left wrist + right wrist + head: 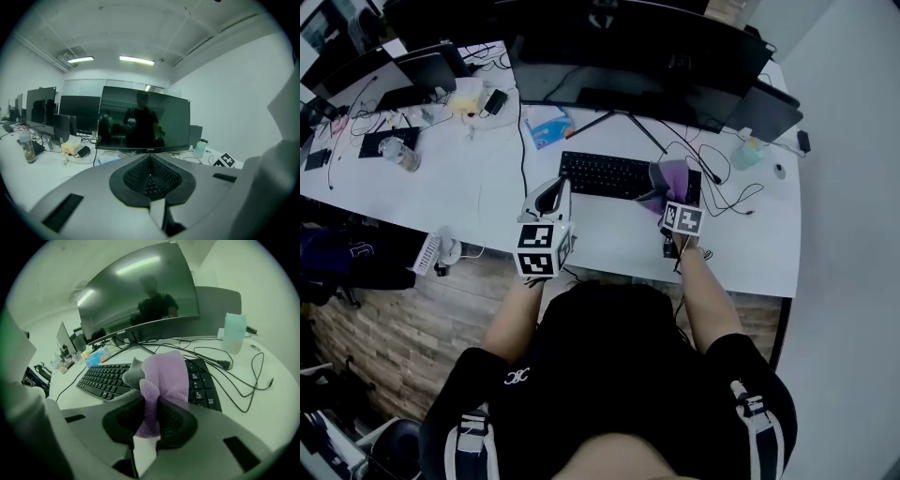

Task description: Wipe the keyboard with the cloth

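Two grippers here: left gripper [150, 180] has its jaws pressed together, empty, by the desk's [609, 246] front edge. Right gripper [152, 416] is clamped on the purple cloth [166, 373], bunched over the black keyboard's [108, 376] right end. Big monitor [140, 301] behind.

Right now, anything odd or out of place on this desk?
Nothing spilled or damaged. The fleecy purple cloth sits pinched in the right gripper over the right end of the flat black keyboard. Only the loose black cables beside it lie tangled.
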Motion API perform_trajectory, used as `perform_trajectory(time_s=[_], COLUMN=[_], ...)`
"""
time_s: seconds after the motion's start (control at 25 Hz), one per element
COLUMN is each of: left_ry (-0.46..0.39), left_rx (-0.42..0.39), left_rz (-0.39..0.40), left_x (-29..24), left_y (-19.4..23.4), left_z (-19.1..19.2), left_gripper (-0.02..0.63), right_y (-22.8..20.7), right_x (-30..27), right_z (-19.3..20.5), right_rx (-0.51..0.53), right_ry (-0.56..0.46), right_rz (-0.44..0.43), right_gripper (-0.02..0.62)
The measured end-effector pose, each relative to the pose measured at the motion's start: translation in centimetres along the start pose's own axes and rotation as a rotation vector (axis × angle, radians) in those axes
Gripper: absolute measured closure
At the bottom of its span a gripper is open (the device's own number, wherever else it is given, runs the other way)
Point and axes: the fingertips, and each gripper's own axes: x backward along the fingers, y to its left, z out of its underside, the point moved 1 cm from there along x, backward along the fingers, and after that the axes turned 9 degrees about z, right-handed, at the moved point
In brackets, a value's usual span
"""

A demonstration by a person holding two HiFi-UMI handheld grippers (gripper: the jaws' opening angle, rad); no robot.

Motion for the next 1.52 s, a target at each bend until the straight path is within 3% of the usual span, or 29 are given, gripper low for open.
perform_trajectory(time_s=[0.24, 0.72, 1.08, 1.52], left_ry=[-0.003, -0.007, -0.027, -0.028], left_rx=[0.015, 0.048, 0.068, 0.095], left_rz=[-0.038, -0.154, -0.266, -0.368], left_x=[2.3, 7.7, 12.0, 15.5], left_y=[2.1, 6.3, 9.7, 12.3], left_z=[1.1, 3.1, 3.4, 4.2], left_gripper=[0.594, 0.594, 0.594, 0.594], right_y=[2.7, 13.0, 22.6, 28.9], right_x=[-0.1, -1.3, -1.7, -2.4], right_z=[0.3, 0.2, 0.7, 0.0], right_rx=[0.017, 0.131, 0.292, 0.371], right_ry=[-0.015, -0.021, -0.010, -0.025], right_rz=[-0.030, -0.155, -0.271, -0.295], right_gripper=[0.506, 0.506, 0.506, 0.506])
